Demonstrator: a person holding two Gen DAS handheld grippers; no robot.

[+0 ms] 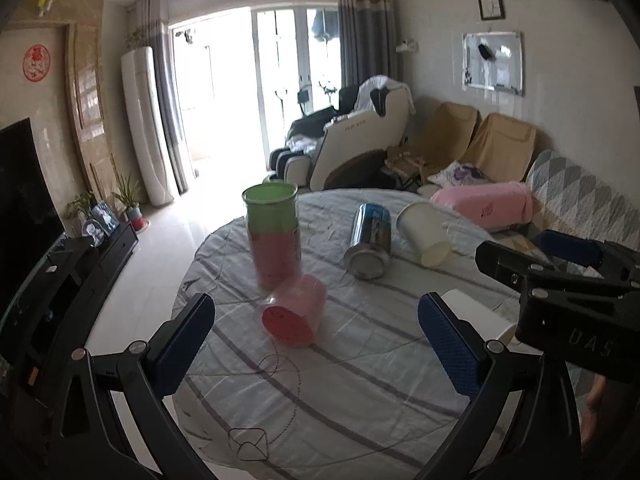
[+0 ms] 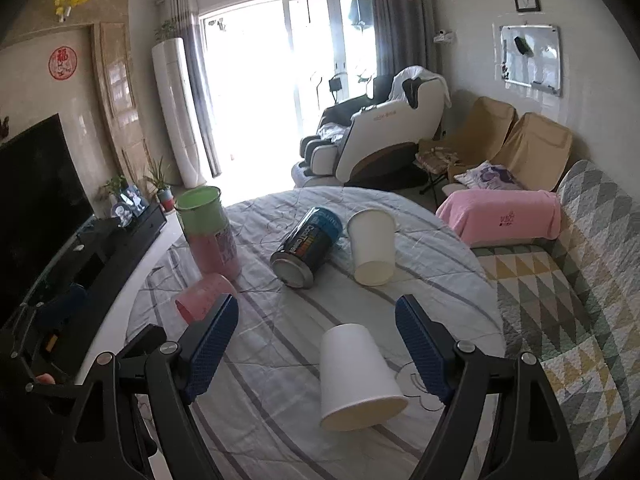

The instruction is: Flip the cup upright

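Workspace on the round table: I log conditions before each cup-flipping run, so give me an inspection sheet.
Surface: round table under a striped grey cloth, wrinkled.
Job's things: near white paper cup on its side between the right tool's fingers, untouched; far white paper cup tipped over; pink plastic cup on its side; blue metal can on its side.
Clutter: upright green-and-pink cup stack.
Grippers: left tool open, empty, facing the pink cup; right tool open, empty.
Cables: nothing seen.
Surroundings: quilted sofa beside the table, pink towel, massage chair, television, bright balcony doors.
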